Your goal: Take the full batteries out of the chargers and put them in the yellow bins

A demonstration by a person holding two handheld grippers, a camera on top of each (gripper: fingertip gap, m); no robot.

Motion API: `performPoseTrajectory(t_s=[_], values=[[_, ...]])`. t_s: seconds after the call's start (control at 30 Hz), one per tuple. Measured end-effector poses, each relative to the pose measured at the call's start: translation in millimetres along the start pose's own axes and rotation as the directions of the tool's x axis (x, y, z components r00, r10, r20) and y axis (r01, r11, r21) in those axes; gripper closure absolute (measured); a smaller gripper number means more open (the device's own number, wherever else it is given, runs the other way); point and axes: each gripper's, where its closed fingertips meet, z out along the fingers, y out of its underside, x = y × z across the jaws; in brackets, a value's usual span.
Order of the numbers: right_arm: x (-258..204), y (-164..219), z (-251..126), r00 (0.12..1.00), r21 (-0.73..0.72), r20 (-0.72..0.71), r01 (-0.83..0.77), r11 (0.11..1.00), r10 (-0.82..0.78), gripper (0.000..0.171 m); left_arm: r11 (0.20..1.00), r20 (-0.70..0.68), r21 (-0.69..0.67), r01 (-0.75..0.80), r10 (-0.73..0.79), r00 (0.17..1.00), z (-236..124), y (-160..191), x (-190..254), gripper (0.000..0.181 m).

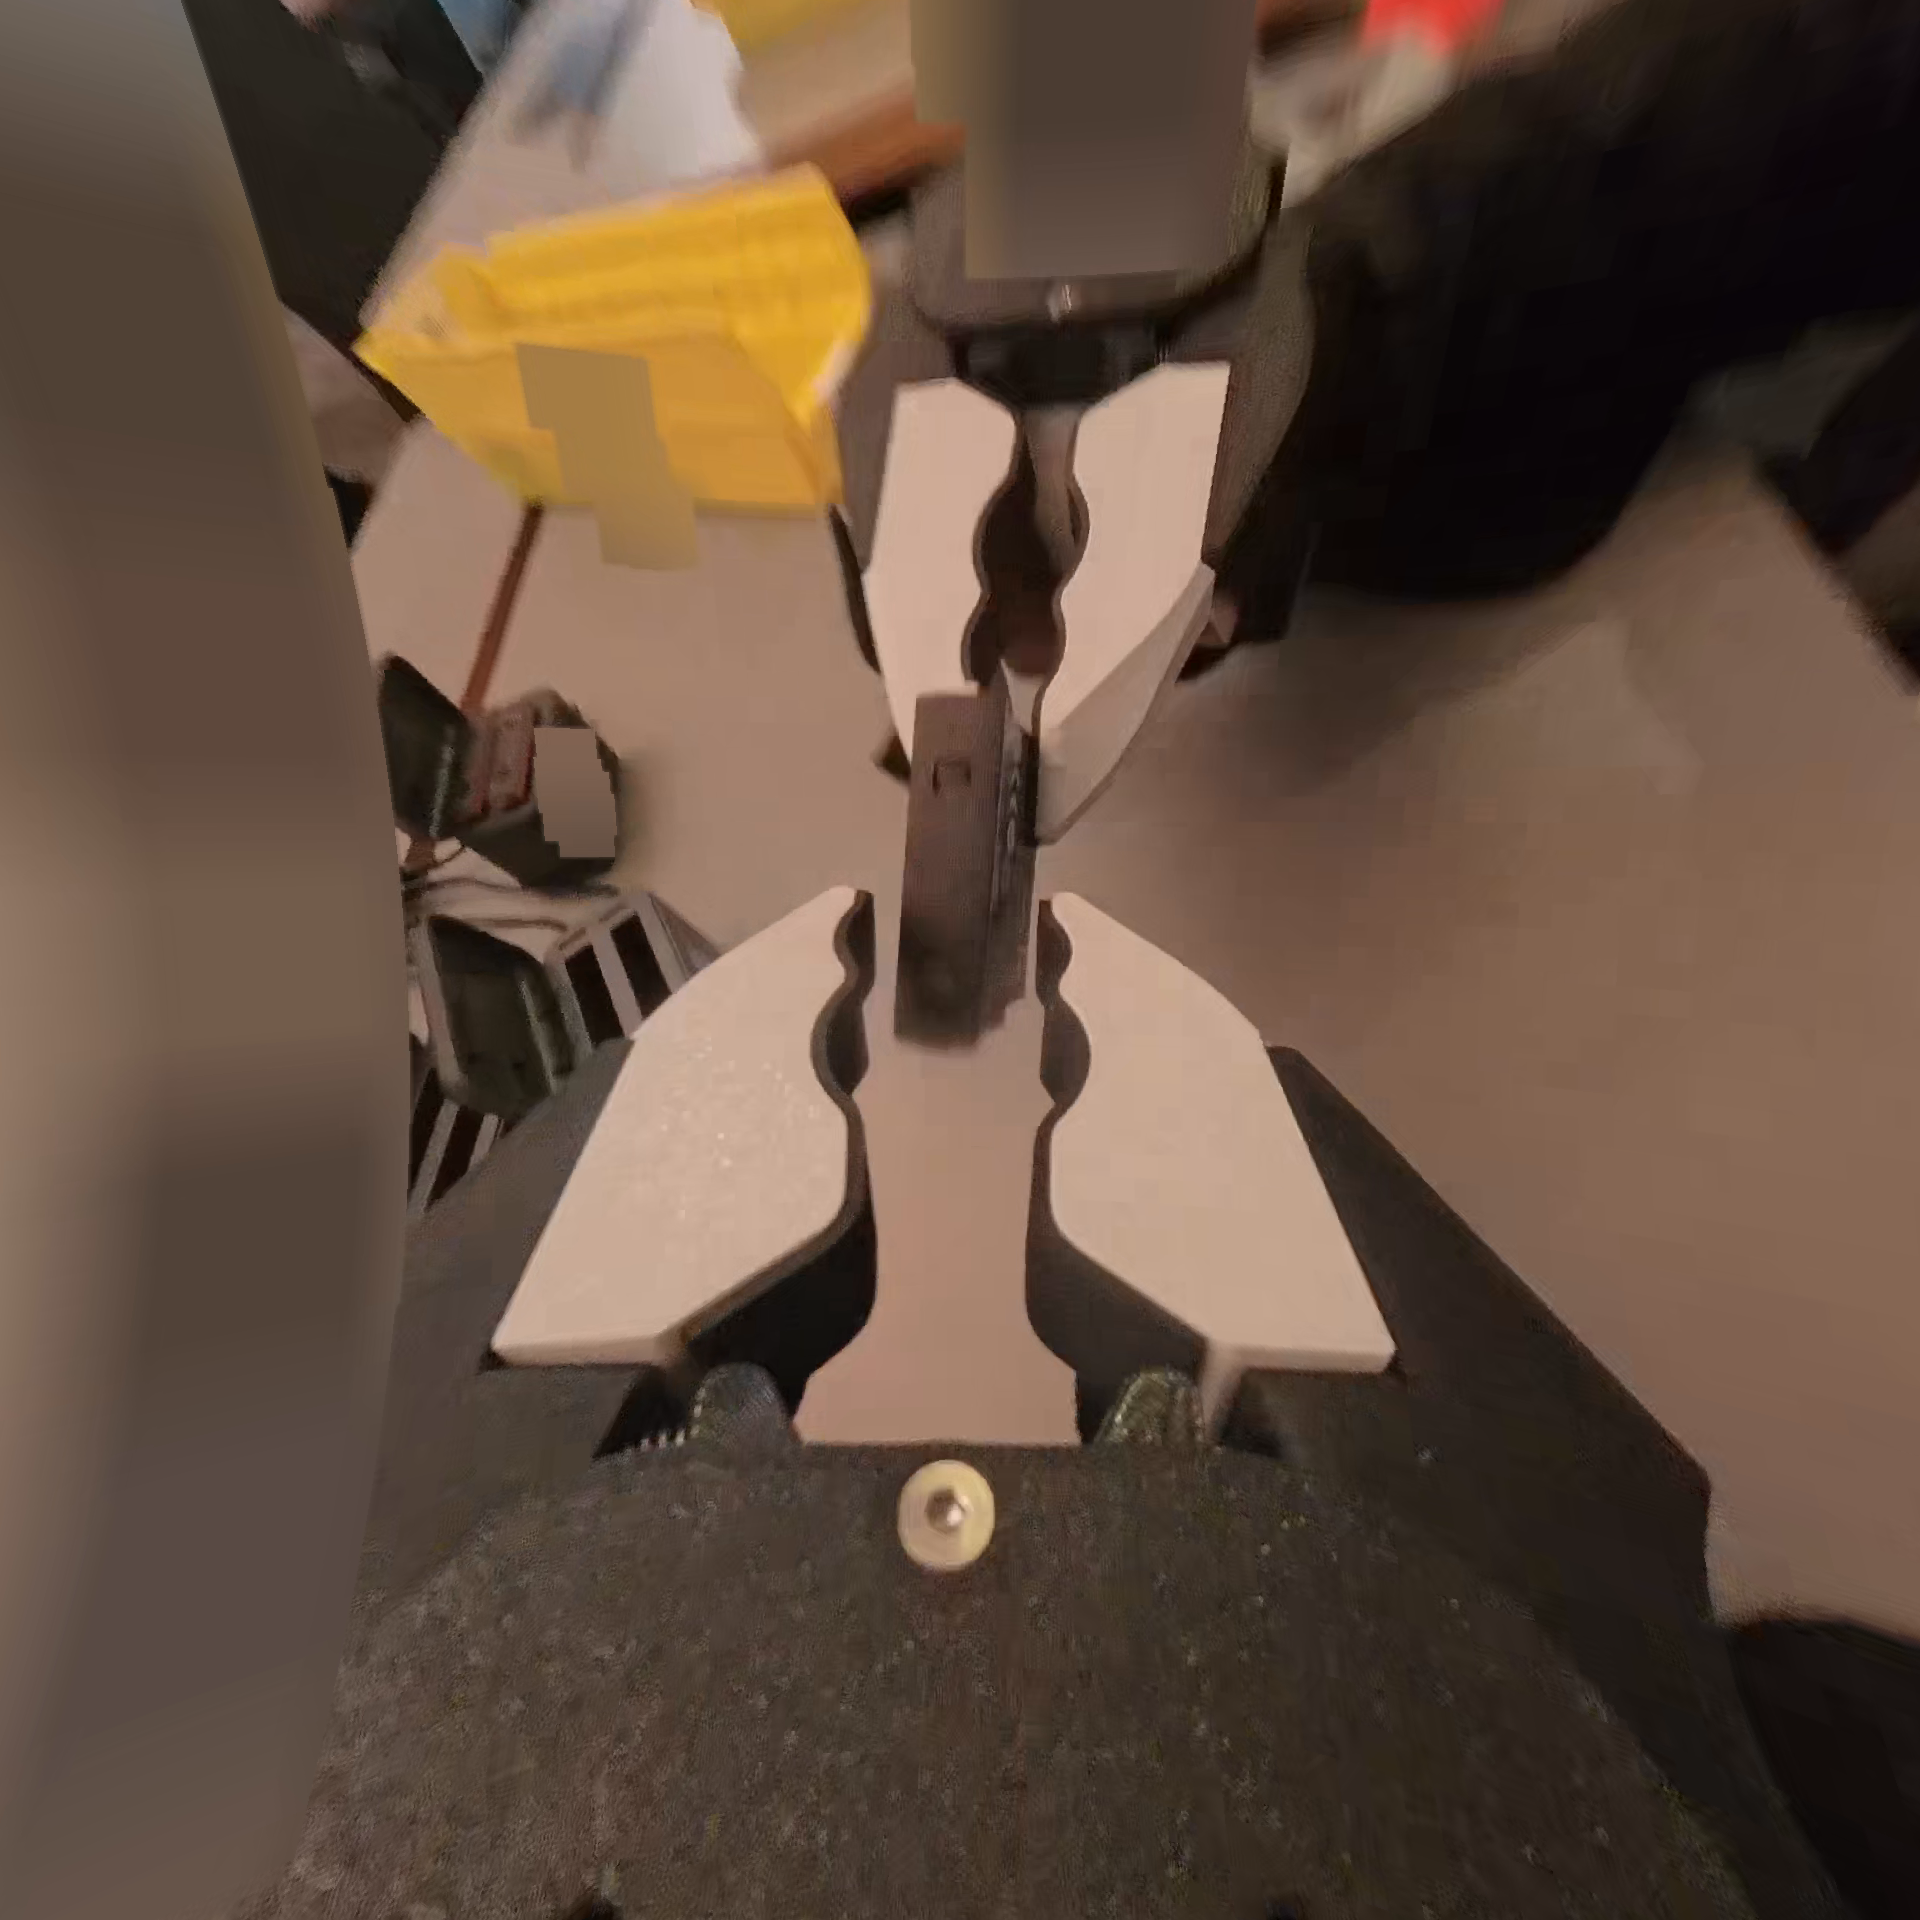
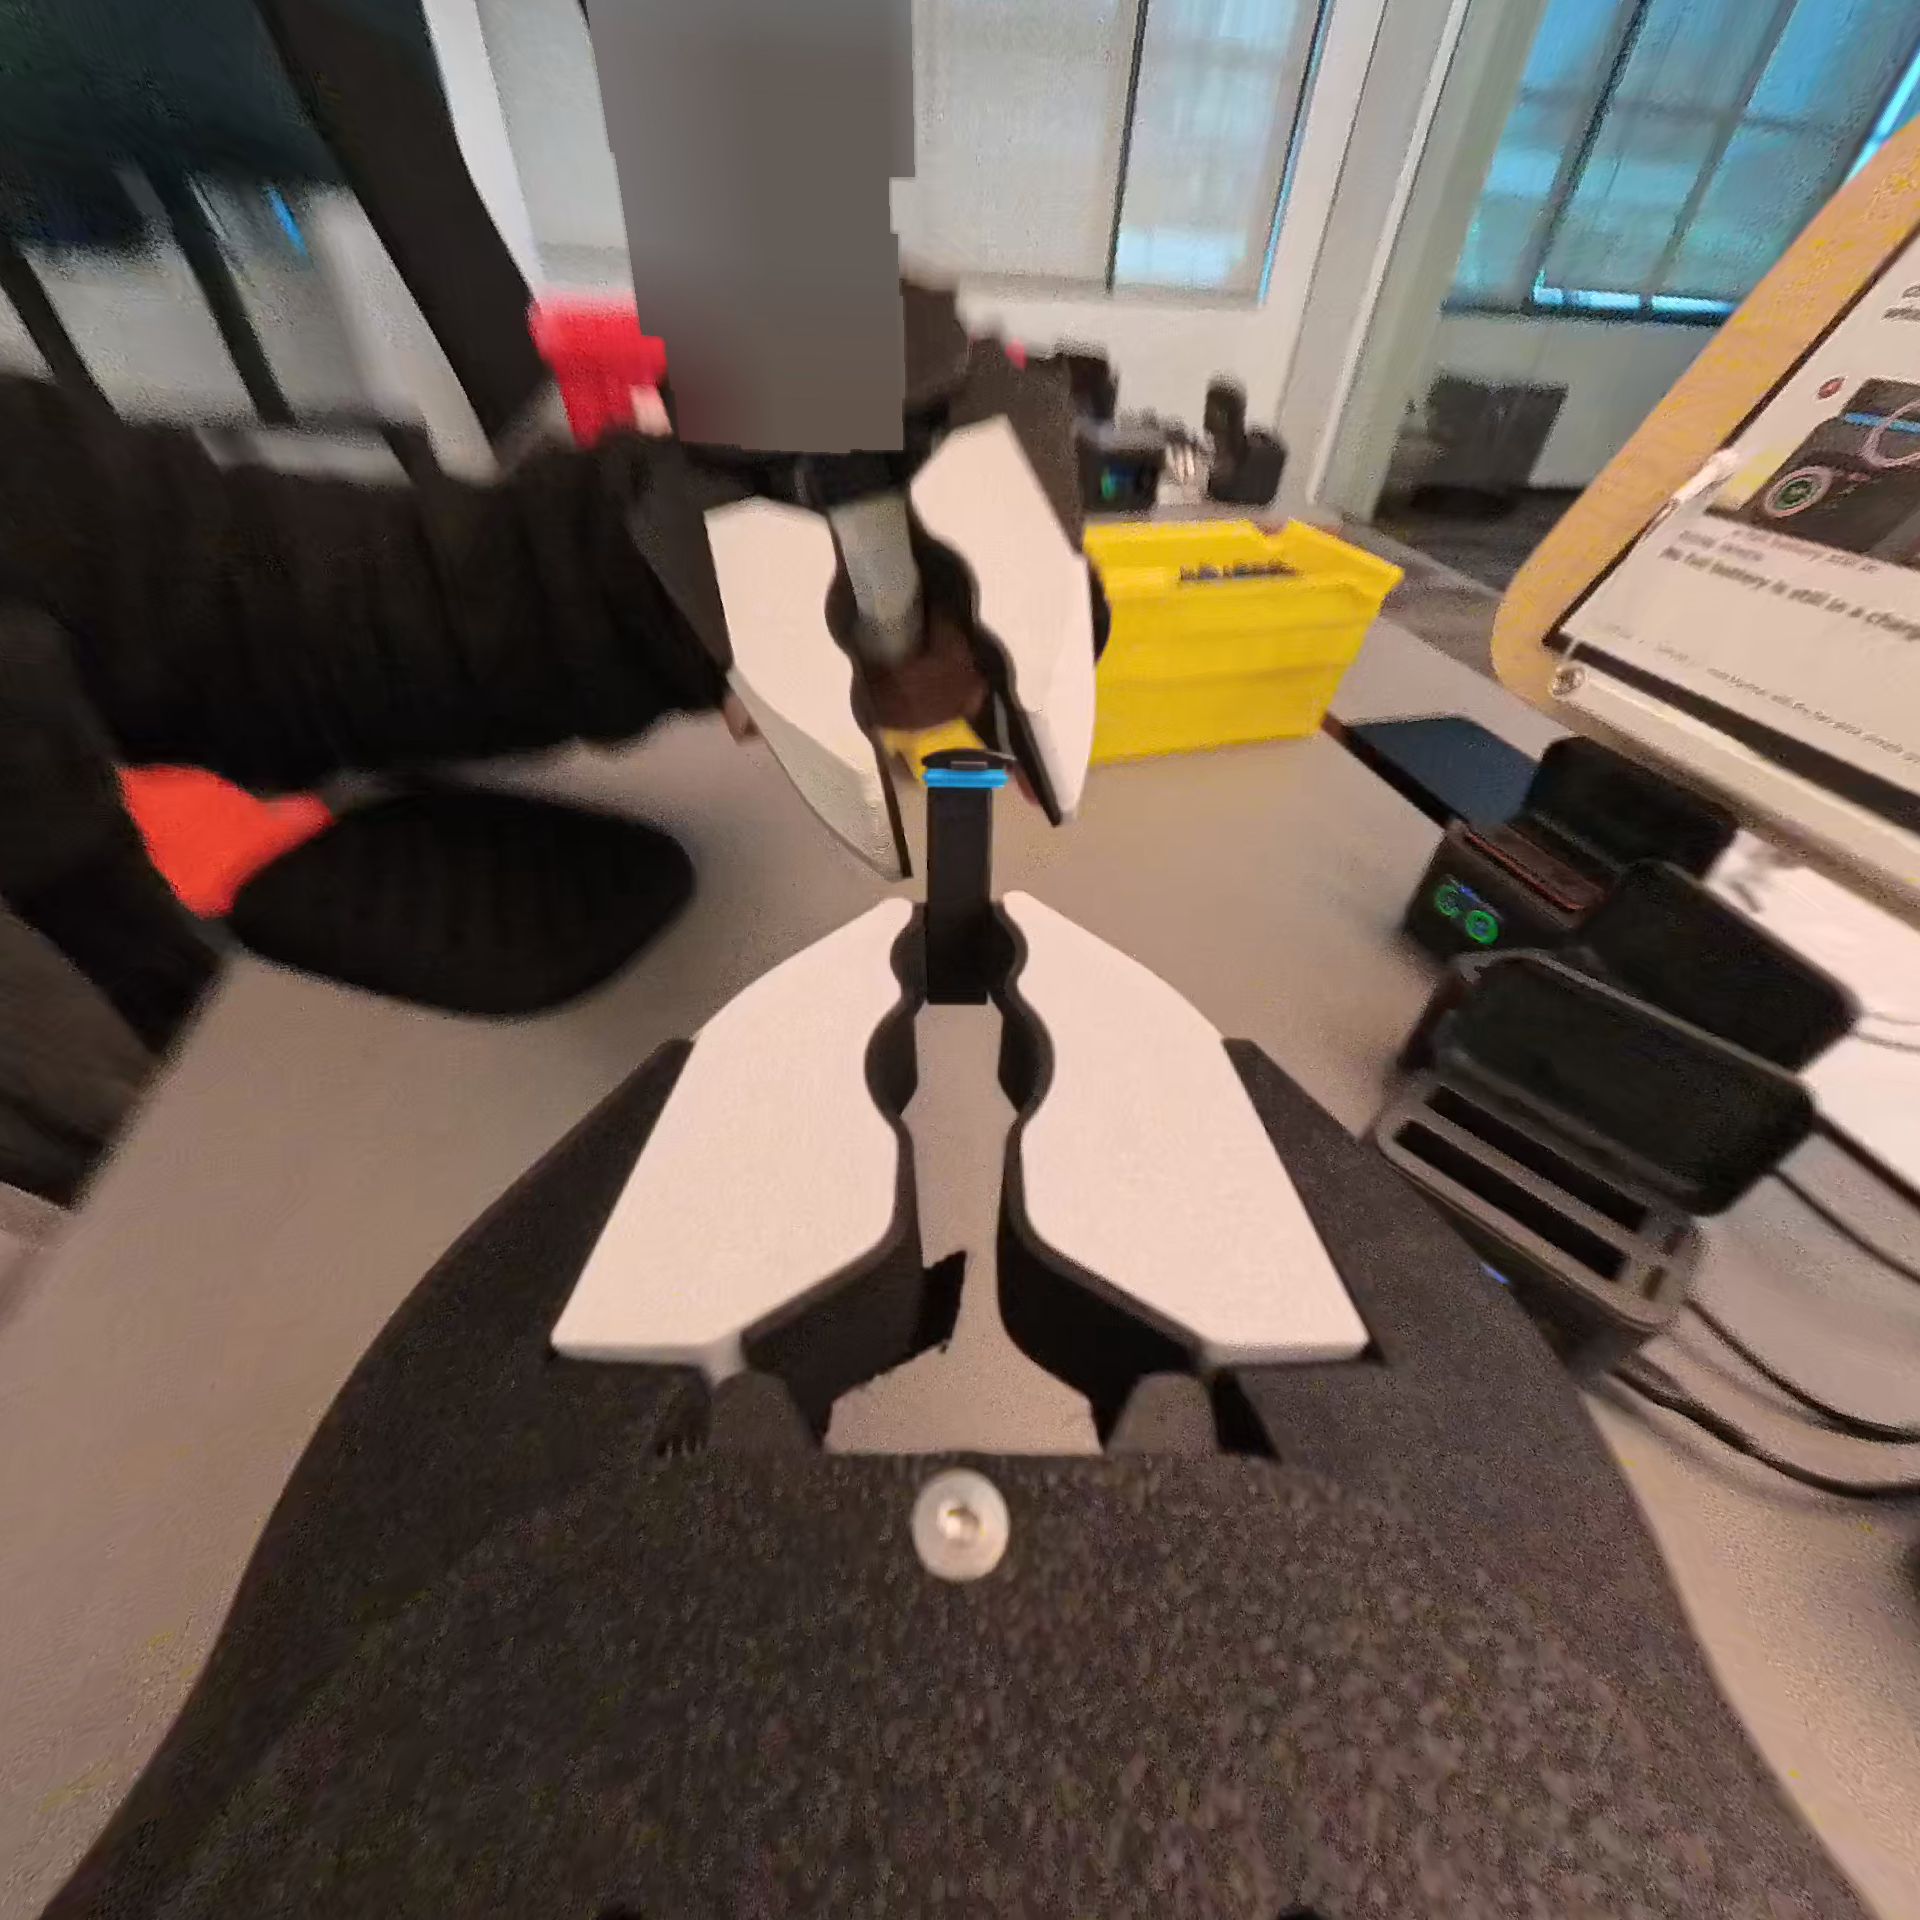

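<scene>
The right claw (image 2: 951, 925) grips one end of a black battery (image 2: 956, 894) between its tips, in the air above the grey counter (image 2: 416, 1143). The left claw (image 1: 951, 914) faces it with jaws parted around the other end, not pressing. A yellow bin (image 2: 1226, 644) stands behind; chargers (image 2: 1558, 1132) at the right.

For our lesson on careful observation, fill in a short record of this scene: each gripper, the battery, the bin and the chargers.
left gripper: jaws open, either side of the battery's blue-banded end
right gripper: jaws shut on the battery's other end
battery: black, held between the two grippers
yellow bin: on the table, beyond both grippers
nearest charger: lid open, empty slots showing
farther charger: green lights lit
</scene>
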Motion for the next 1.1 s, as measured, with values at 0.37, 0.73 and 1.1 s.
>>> performPoseTrajectory(t_s=[0.37,0.73,1.1], values=[[-3,-33,-26,0.953,0.318,0.190,-0.287,0.904,0.236,0.161,0.825,-0.184,0.421,0.378,-0.330,0.926,5,-41,11,0.169],[-3,-13,-22,0.985,0.184,0.107,-0.151,0.971,0.133,0.157,0.837,-0.209,0.373,0.401,-0.345,0.915,10,-26,14,0.170],[-5,7,-19,0.998,0.023,0.065,-0.018,1.000,0.016,0.161,0.976,-0.027,0.148,0.162,-0.160,0.987,-4,-12,4,0.154]])
